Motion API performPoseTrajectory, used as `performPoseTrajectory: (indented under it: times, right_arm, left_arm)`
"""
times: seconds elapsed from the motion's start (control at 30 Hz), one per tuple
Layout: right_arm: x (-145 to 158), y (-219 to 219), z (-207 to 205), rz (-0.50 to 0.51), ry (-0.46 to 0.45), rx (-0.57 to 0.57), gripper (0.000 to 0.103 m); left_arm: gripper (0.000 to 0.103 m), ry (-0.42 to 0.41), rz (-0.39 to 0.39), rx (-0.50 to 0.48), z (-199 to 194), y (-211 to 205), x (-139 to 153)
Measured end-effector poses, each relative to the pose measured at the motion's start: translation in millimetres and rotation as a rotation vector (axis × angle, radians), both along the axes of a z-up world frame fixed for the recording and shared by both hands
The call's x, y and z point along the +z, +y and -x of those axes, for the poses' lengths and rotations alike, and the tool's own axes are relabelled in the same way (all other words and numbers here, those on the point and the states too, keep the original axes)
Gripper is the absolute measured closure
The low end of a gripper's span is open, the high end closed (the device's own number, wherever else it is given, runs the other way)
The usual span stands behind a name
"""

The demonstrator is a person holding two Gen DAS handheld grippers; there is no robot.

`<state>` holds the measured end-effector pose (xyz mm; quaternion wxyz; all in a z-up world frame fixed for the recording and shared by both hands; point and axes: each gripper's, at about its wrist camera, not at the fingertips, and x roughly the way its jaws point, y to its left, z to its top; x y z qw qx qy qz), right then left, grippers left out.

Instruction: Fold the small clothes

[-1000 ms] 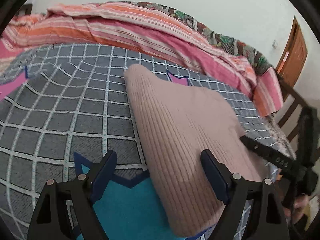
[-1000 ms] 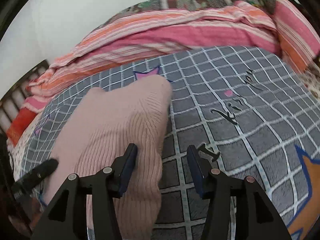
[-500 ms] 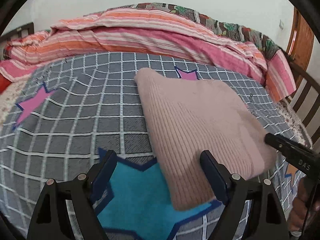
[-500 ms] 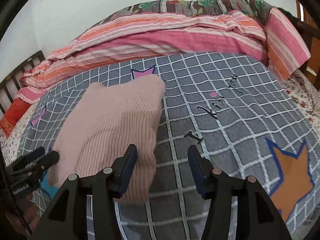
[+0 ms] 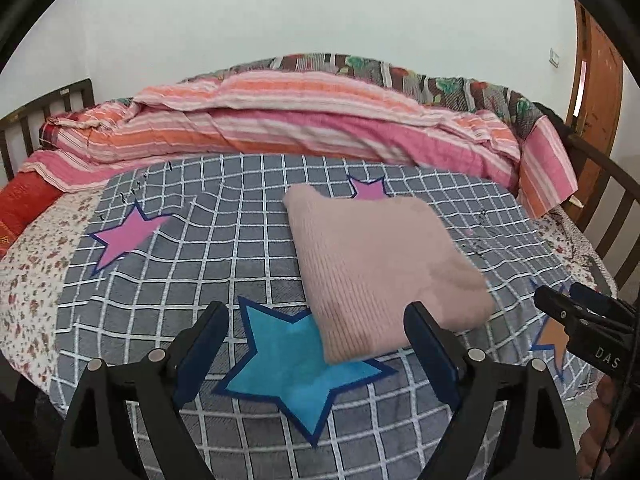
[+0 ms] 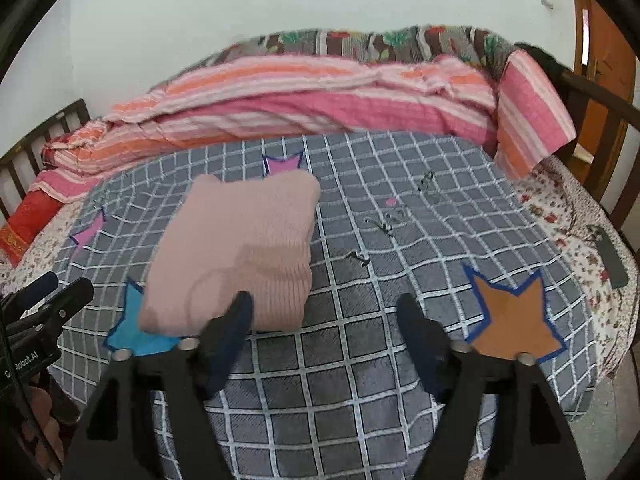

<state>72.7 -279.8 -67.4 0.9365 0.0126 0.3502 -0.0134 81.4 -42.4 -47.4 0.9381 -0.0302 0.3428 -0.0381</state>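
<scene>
**Folded Sweater Lying Free as Both Grippers Are Hanging Clear**

While the pink sweater [image 5: 380, 264] is lying as a compact folded block on the grey checked bedspread [image 5: 168, 264], its near edge overlapping the blue star [image 5: 296, 364], the left gripper [image 5: 316, 352] is hovering above the bed's near edge with its jaws standing wide and nothing between the pads. Moving rightward, the sweater is sitting apart from both tools, touched by neither. Further right, the right gripper [image 6: 324, 340] is hanging over bare checks beside the orange star [image 6: 516, 320]; its jaws have just been opening and are gaping empty, the garment's corner lying off to their left.

Judging from this, the fold is looking finished and the hands are in the release-and-clear step. Doing it well is meaning keeping both sets of pads spread and lifted, so no pad is snagging the ribbed knit and dragging a layer loose. The far striped quilt [image 5: 320, 120] is needing no attention.
</scene>
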Motion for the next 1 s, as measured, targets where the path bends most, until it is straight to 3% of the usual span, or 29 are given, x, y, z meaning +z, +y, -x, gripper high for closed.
performPoseTrajectory:
  times: [0.13,0.47,1.0]
  right_arm:
    - [15,3,16,0.018,-0.031,0.007,0.012]
    - [32,7,38,0.033,-0.066,0.018,0.012]
    - [31,6,44,0.024,-0.069,0.020,0.012]
  left_arm:
    - [0.014,-0.012,0.014,0.006,15,2,15]
    - [0.014,-0.051,-0.020,0.016,35,-1,34]
    - [0.014,-0.062,-0.025,0.025,44,-3,39]
